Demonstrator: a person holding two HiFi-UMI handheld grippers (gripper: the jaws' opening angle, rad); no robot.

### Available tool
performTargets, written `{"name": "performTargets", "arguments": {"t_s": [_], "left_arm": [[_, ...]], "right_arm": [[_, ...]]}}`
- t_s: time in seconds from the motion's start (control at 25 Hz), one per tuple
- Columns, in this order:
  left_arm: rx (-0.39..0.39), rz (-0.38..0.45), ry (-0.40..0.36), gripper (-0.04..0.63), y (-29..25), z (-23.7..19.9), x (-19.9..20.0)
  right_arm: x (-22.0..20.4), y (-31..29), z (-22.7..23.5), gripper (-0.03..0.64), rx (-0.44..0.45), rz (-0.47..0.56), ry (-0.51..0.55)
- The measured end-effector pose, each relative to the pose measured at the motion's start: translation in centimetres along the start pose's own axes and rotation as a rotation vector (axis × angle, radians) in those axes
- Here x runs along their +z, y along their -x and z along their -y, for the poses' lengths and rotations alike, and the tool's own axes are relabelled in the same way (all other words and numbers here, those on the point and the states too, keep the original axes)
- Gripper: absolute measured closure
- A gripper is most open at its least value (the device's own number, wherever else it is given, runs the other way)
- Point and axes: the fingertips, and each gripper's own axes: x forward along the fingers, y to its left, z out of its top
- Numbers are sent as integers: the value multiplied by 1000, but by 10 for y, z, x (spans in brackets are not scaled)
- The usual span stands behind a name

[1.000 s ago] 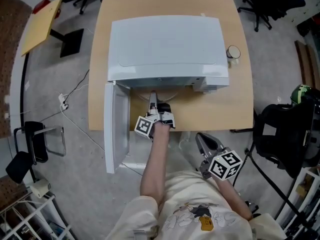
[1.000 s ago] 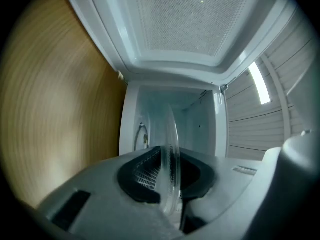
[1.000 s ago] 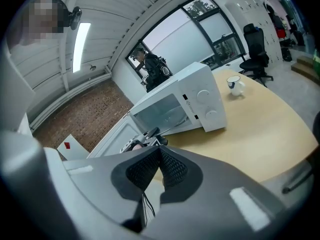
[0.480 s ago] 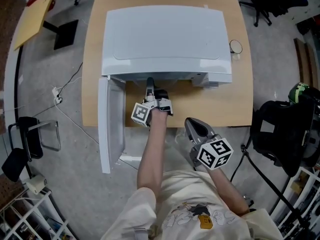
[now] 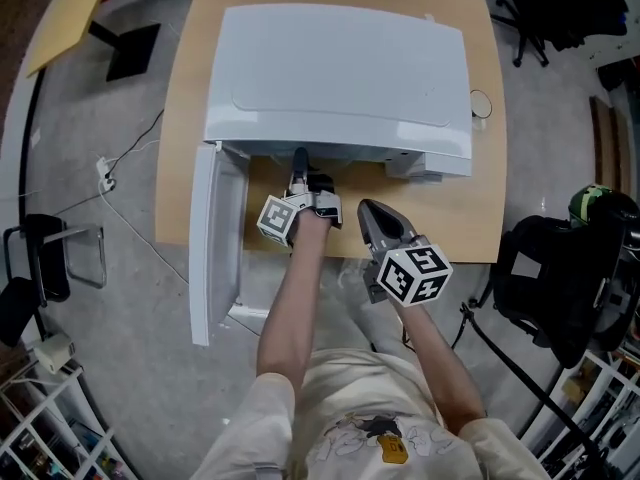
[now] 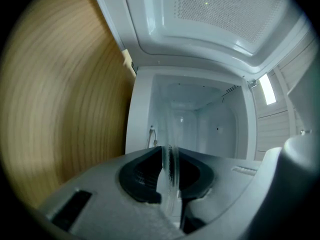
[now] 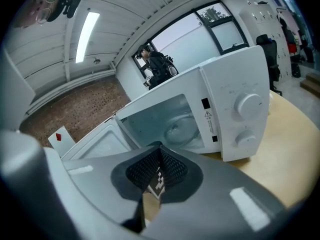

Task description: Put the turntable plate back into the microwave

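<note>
A white microwave (image 5: pixel 340 68) stands on the wooden table (image 5: pixel 455 218) with its door (image 5: pixel 215 238) swung open to the left. My left gripper (image 5: pixel 298 165) reaches into the opening under the top edge. In the left gripper view it (image 6: pixel 169 154) is shut on the rim of the clear glass turntable plate (image 6: pixel 171 134), held edge-on in front of the white cavity (image 6: pixel 205 119). The right gripper view shows the plate (image 7: pixel 181 126) inside the cavity. My right gripper (image 5: pixel 368 211) hangs over the table's front edge, shut and empty (image 7: pixel 159 171).
The control panel with two knobs (image 7: pixel 246 119) is on the microwave's right side. A small round cup (image 5: pixel 481 103) sits by the table's right edge. Black chairs (image 5: pixel 560 288) stand to the right on the grey floor. A person (image 7: pixel 156 64) stands far behind.
My right gripper has moved left and forward, up to the table's front edge beside the left arm. The left gripper has edged a little deeper toward the cavity with the plate.
</note>
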Motion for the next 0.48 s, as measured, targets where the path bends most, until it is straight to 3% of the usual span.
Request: {"name": "performTargets", "arguments": {"t_s": [0.28, 0.44, 0.48], "left_arm": [[103, -32, -54, 572, 0, -20, 0], [126, -44, -56, 569, 4, -23, -2], [135, -47, -58, 568, 4, -23, -2]], "right_arm": [[-5, -22, 11, 612, -1, -42, -12], [-24, -50, 29, 610, 0, -117, -125], [-28, -59, 34, 584, -1, -135, -157]]}}
